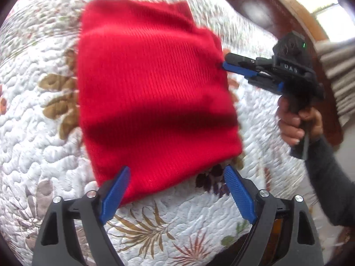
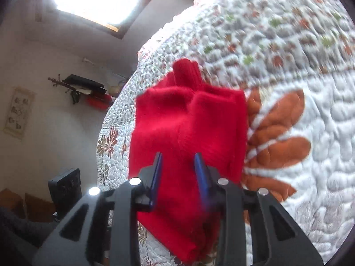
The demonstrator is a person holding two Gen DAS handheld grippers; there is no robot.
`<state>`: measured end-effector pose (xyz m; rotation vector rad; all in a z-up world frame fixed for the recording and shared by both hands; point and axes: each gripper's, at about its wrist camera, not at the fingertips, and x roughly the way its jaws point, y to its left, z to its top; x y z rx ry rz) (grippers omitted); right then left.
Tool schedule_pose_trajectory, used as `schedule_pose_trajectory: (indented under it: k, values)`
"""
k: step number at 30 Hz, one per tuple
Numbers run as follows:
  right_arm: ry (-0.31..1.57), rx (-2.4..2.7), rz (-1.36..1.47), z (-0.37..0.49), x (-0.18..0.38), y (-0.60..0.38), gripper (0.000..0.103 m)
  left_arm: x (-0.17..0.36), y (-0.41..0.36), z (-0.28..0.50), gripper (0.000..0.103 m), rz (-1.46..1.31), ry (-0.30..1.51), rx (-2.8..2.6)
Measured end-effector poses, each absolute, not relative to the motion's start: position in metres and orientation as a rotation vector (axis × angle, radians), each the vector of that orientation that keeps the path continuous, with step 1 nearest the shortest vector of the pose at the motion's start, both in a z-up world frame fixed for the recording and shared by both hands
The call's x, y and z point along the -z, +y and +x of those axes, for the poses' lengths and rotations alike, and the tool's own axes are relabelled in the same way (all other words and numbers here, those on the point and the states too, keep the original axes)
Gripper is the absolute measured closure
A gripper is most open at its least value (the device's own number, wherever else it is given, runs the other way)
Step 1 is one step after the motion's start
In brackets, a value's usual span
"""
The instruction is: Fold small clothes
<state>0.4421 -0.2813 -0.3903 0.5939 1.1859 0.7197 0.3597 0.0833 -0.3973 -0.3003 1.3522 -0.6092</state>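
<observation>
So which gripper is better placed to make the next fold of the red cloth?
Right, probably. The right gripper has its jaws closed on the edge of the red cloth, so it can carry that edge over. The left gripper is open and holds nothing.

Bed w/ white floral quilt [image 1: 51,133]; red knit garment [image 1: 150,93] lying on it.

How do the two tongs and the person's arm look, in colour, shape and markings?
Both tongs have black angular frames with silver bolts and blue ribbed fingers. The right tongs have a black pistol handle, a green light and pale letters on the body. The person's sleeve is dark grey.
</observation>
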Motion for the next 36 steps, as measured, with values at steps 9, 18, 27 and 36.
schedule_pose_trajectory:
  k: [9, 18, 27, 36]
  values:
    - [1.207, -0.660, 0.564, 0.488, 0.427, -0.304, 0.103, 0.420, 0.152, 0.386, 0.013, -0.486, 1.377, 0.527]
    - [1.282, -0.651, 0.792, 0.479, 0.439, -0.351, 0.028, 0.483, 0.181, 0.400, 0.011, -0.904, 1.456, 0.723]
    - [1.304, -0.740, 0.764, 0.489, 0.448, -0.316, 0.011, 0.496, 0.166, 0.397, 0.009, -0.990, 1.428, 0.906]
    - [1.366, -0.897, 0.705, 0.497, 0.446, -0.273, 0.020, 0.499, 0.121, 0.394, 0.009, -0.950, 1.434, 1.061]
